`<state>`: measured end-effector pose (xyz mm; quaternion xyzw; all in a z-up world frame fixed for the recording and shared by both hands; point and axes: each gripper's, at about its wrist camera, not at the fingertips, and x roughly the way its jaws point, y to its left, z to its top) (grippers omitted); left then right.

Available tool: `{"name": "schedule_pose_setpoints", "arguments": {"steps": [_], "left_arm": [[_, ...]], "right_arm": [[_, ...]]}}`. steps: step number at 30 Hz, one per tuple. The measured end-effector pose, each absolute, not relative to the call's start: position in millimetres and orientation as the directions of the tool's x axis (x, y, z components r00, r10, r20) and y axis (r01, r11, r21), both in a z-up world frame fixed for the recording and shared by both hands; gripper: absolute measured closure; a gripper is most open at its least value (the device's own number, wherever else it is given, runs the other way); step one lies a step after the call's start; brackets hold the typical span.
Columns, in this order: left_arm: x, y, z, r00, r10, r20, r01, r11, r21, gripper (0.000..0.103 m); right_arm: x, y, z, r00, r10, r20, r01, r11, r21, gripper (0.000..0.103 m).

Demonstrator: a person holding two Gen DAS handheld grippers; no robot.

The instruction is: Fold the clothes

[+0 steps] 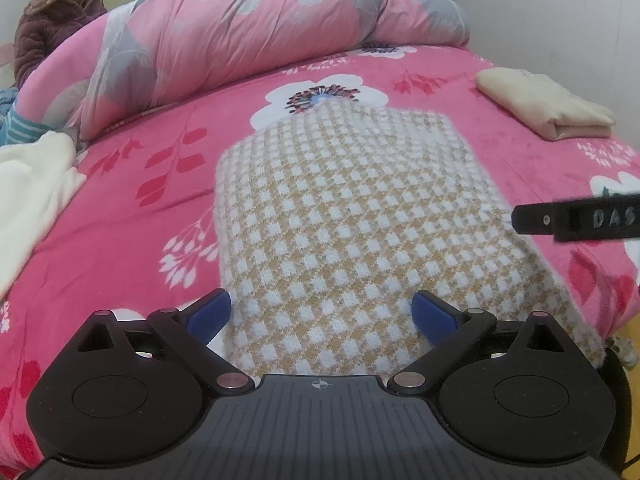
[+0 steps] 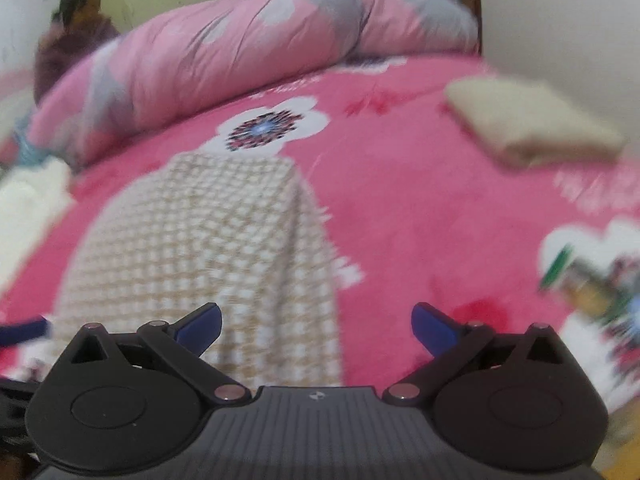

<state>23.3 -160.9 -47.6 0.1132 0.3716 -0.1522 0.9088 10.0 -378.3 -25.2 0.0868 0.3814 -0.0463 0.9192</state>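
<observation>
On the pink floral bedspread (image 1: 140,240), both grippers stand spread wide, pinching nothing. The left gripper (image 1: 321,311) straddles the near edge of the checked tan-and-white knit (image 1: 352,216), folded into a long rectangle. The right gripper (image 2: 317,326) hovers over its right edge, tilted downward. A folded cream garment (image 1: 548,108) lies well apart.

Sweater (image 1: 348,216): tan-and-white check. Bedspread (image 1: 120,216): hot pink, white flowers, red leaves. Rolled quilt (image 1: 240,40): pale pink, grey. Folded garment (image 1: 544,106): cream.
</observation>
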Motion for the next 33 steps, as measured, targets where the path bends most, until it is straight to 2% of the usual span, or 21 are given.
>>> {"name": "schedule_pose_setpoints", "arguments": {"steps": [3, 17, 22, 25, 29, 33], "left_arm": [[23, -161, -48, 0.680, -0.190, -0.708, 0.360, 0.928, 0.096, 0.003], [24, -157, -47, 0.669, -0.208, -0.714, 0.353, 0.934, 0.059, 0.000], [25, -116, -41, 0.646, -0.411, -0.643, 0.376, 0.905, -0.200, 0.000], [28, -85, -46, 0.657, -0.480, -0.581, 0.378, 0.877, -0.297, 0.000], [50, -57, -68, 0.562, -0.590, -0.580, 0.364, 0.806, -0.466, 0.000], [75, -44, -90, 0.463, -0.710, -0.530, 0.349, 0.696, -0.627, 0.000]], "right_arm": [[9, -370, -24, 0.708, -0.038, -0.705, 0.121, 0.990, 0.067, 0.000], [4, -377, -21, 0.767, 0.119, -0.630, 0.007, 0.981, 0.194, 0.000], [6, -393, -23, 0.774, 0.211, -0.597, -0.026, 0.953, 0.302, 0.000], [6, -413, -29, 0.763, 0.307, -0.568, -0.048, 0.904, 0.424, 0.000], [9, -439, -48, 0.717, 0.450, -0.532, -0.071, 0.806, 0.587, 0.000], [22, -450, -71, 0.647, 0.527, -0.552, -0.046, 0.749, 0.661, 0.000]]}}
